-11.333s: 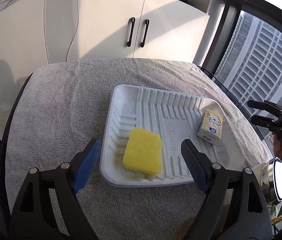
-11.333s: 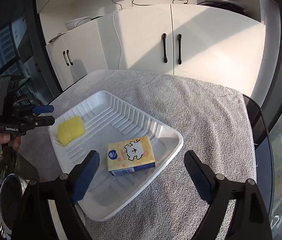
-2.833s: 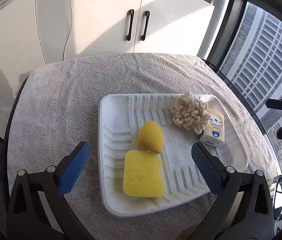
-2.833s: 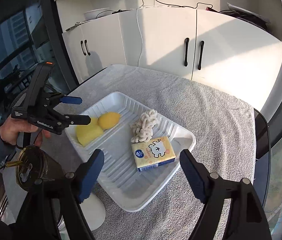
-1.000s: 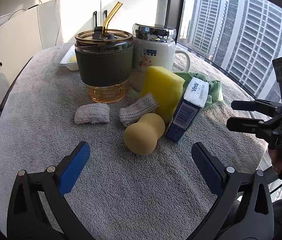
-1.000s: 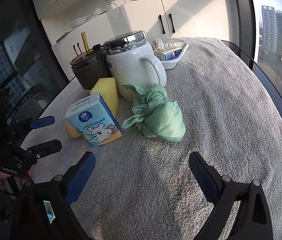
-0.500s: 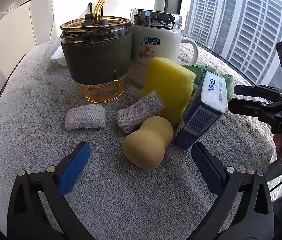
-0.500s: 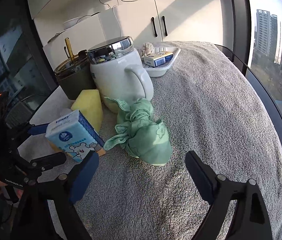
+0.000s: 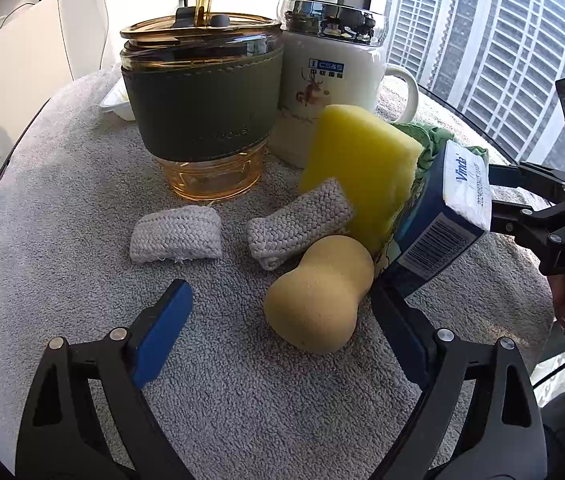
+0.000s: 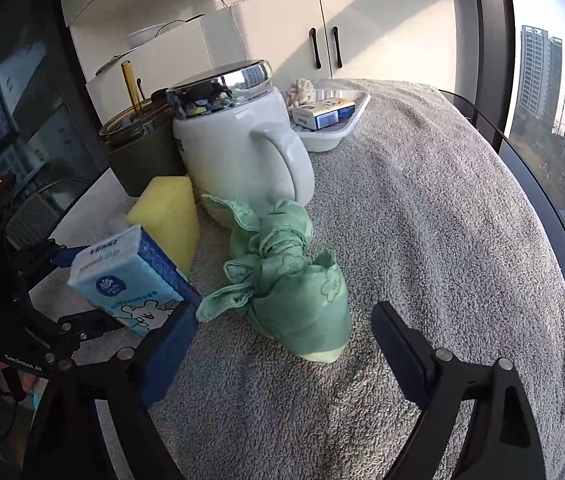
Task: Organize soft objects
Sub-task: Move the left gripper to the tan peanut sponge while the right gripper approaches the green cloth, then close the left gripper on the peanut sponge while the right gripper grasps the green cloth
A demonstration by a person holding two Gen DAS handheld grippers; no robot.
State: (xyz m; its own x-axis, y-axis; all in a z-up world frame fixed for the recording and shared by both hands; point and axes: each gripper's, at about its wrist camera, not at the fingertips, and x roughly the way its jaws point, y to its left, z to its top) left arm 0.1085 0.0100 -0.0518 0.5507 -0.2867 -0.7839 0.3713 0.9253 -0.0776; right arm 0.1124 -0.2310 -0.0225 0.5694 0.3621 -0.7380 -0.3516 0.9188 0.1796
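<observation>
A tan peanut-shaped sponge (image 9: 318,292) lies on the grey towel between the jaws of my left gripper (image 9: 278,300). The jaws are closing; the left pad stands well clear of the sponge, the right pad close beside it. Behind it lean a yellow sponge (image 9: 362,168), a blue tissue pack (image 9: 442,216) and two rolled grey knitted cloths (image 9: 176,232) (image 9: 298,220). My right gripper (image 10: 284,312) is open, with a knotted green cloth bundle (image 10: 294,280) just ahead between its fingers, untouched.
A glass tumbler (image 9: 202,100) with a green sleeve and straw and a white lidded mug (image 10: 234,148) stand right behind the soft things. A white tray (image 10: 330,136) at the back holds another tissue pack and a cream rope knot. Windows border the right table edge.
Both grippers have come closer to the pile. The left jaws have narrowed around the tan sponge. The right gripper now has the green bundle between its fingers.
</observation>
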